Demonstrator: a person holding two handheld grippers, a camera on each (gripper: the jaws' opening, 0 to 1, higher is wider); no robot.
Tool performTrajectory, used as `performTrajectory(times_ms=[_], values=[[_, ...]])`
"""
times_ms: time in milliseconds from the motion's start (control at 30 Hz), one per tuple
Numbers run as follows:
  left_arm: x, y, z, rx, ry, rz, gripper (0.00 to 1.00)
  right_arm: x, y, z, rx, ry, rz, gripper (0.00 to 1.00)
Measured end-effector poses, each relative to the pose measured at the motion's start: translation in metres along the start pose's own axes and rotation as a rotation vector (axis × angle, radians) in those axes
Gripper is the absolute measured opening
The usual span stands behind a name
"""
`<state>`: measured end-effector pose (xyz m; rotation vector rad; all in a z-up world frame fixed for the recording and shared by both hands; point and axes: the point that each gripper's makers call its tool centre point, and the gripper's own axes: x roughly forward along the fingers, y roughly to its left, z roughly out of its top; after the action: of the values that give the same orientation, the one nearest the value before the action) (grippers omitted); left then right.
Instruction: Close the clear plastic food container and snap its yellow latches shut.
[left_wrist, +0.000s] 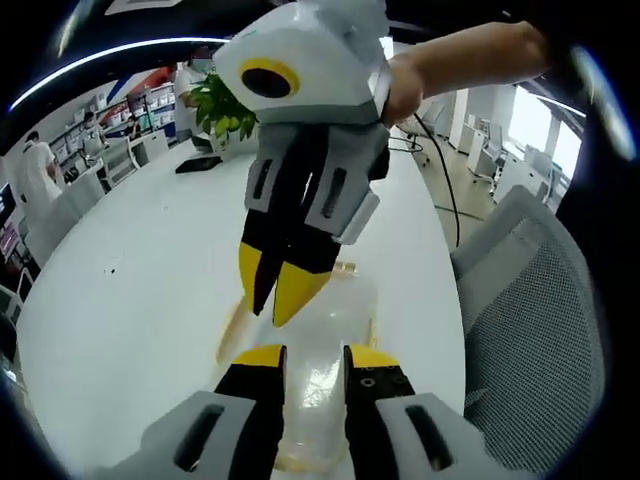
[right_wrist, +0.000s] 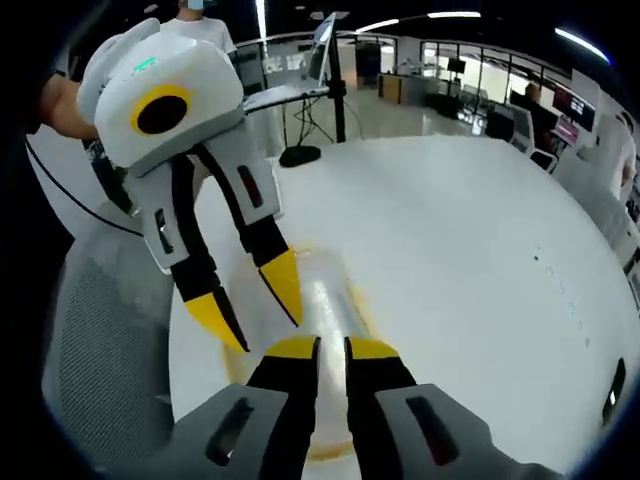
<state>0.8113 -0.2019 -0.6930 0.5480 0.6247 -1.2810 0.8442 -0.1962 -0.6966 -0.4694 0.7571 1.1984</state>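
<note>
You have nothing legible to read here. In the left gripper view, the shelves and wall panels (left_wrist: 120, 105) at about ten o'clock carry red and blue patches, but they are too small and blurred to make out any letters. In the right gripper view, the screens (right_wrist: 565, 105) at about two o'clock glow with colour, and no word or number on them can be told.
</note>
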Motion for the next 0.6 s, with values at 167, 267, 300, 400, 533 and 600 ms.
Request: performTrajectory(times_ms=[167,267,300,400,533,600], values=[[0.002,0.0,0.0,0.014,-0.001,-0.003,0.19,0.003,0.001,0.003,-0.022,0.005,0.019,0.13],[0.004,-0.003,-0.003,0.037,0.007,-0.004,0.21,0.005,0.0,0.003,-0.036,0.013,0.029,0.16],[0.004,-0.004,-0.004,0.045,0.011,-0.004,0.21,0.005,0.0,0.002,-0.036,0.016,0.039,0.17],[0.004,-0.01,-0.005,0.061,0.008,-0.002,0.25,0.006,-0.001,0.0,-0.043,0.025,0.05,0.19],[0.005,-0.016,-0.007,0.084,0.0,0.006,0.3,0.008,-0.003,-0.002,-0.042,0.04,0.068,0.21],[0.006,-0.019,-0.009,0.104,0.002,0.012,0.32,0.009,-0.002,-0.004,-0.044,0.05,0.078,0.21]])
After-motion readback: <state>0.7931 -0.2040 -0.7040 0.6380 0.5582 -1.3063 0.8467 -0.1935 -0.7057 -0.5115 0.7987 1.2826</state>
